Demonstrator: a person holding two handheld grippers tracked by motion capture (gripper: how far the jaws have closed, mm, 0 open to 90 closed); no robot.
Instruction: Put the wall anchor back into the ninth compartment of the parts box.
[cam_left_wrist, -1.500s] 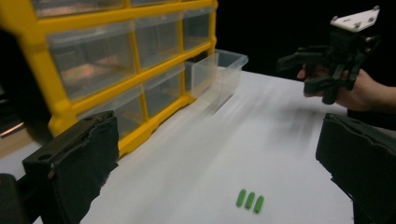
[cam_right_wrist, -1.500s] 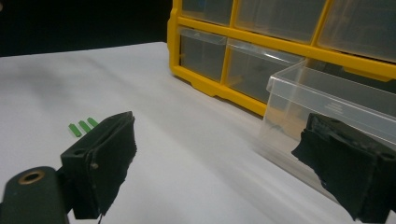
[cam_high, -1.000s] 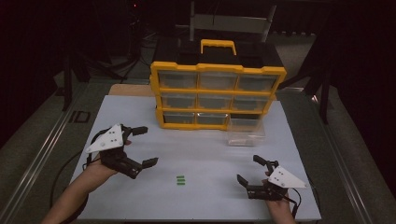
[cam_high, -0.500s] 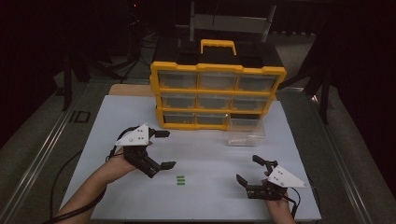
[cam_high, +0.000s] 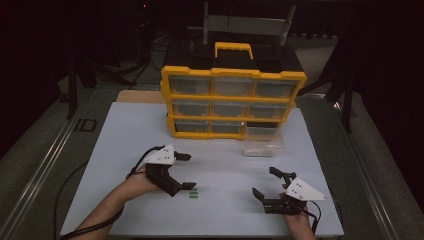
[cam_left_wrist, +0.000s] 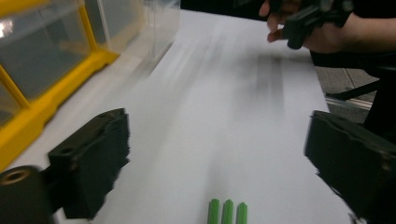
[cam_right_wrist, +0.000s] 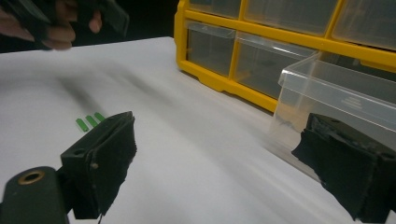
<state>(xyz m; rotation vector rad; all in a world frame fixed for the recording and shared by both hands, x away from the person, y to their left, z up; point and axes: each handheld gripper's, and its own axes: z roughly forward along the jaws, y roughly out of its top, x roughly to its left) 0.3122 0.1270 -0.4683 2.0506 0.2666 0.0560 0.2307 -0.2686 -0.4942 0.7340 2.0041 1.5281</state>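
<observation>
Three small green pegs (cam_high: 194, 194) lie side by side on the white sheet, near the front middle. My left gripper (cam_high: 188, 171) hovers just left of them, open, though its jaws have just been closing a little. In the left gripper view the pegs (cam_left_wrist: 227, 212) lie low between the wide-apart jaws, which do not touch them. My right gripper (cam_high: 265, 182) rests open at the front right with nothing between its jaws. The right gripper view has the pegs (cam_right_wrist: 89, 121) far to its left.
A yellow drawer cabinet (cam_high: 232, 100) stands at the back of the white sheet (cam_high: 125, 135). One clear drawer (cam_high: 263, 141) sits pulled out on the sheet in front of its lower right slot. Cables trail from both grippers toward the front edge.
My left gripper has moved right and down across the sheet, ending close beside the green pegs. The right gripper has stayed put.
</observation>
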